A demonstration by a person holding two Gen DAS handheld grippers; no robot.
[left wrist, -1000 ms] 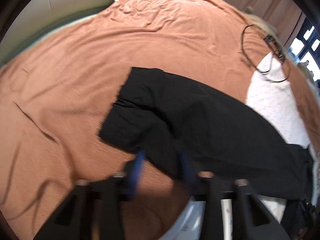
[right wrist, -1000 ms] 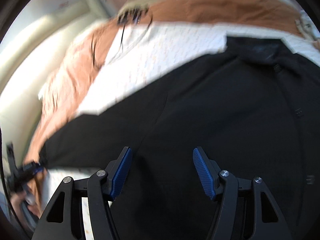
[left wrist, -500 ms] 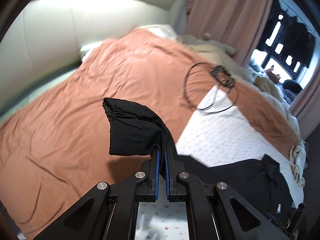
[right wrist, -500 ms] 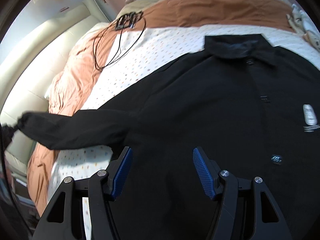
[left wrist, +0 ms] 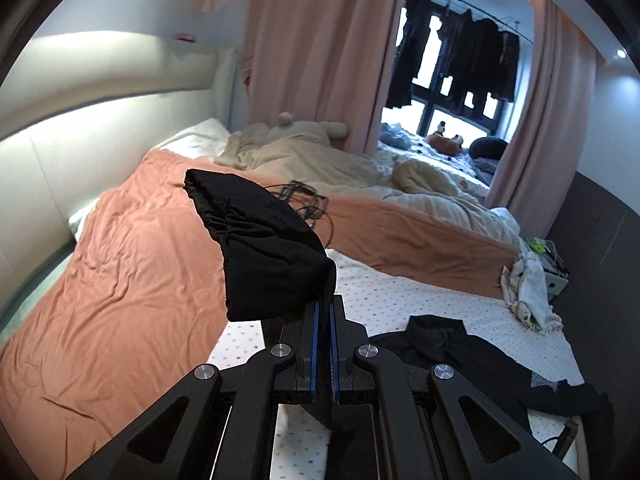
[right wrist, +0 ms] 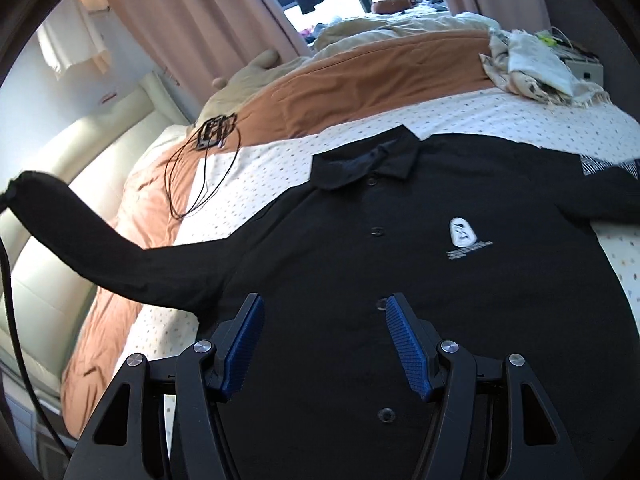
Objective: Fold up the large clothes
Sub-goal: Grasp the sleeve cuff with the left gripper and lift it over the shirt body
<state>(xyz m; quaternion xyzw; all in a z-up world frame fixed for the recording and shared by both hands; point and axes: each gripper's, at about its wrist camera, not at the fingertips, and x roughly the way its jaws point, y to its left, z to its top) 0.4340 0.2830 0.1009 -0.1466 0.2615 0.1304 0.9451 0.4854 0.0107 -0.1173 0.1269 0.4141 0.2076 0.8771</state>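
A black long-sleeved shirt (right wrist: pixel 400 248) is spread front-up on the bed (right wrist: pixel 540 120), collar toward the far side, placket buttons and a white chest logo (right wrist: pixel 464 236) exposed. Its sleeve (left wrist: pixel 260 240) is held clear of the bed by the left gripper (left wrist: pixel 323 320), whose jaws are pressed together on the cloth near the cuff, with the cuff end flopped over above them. In the right wrist view the same sleeve is seen raised in an arc from the shoulder out to the far left. The lift is judged to be preparation for carrying the sleeve across the body as a first fold. The right gripper (right wrist: pixel 324 344) hovers over the lower front with jaws spread wide and nothing between them, probably placed to pin or smooth the body; contact cannot be confirmed. A black cable loop (right wrist: pixel 200 172) with a small device lies on the far left of the bed, apart from the shirt. A crumpled pale cloth (right wrist: pixel 532 68) sits at the far right corner, and a beige duvet (left wrist: pixel 320 156) is heaped further off. The fold area itself is judged unobstructed.
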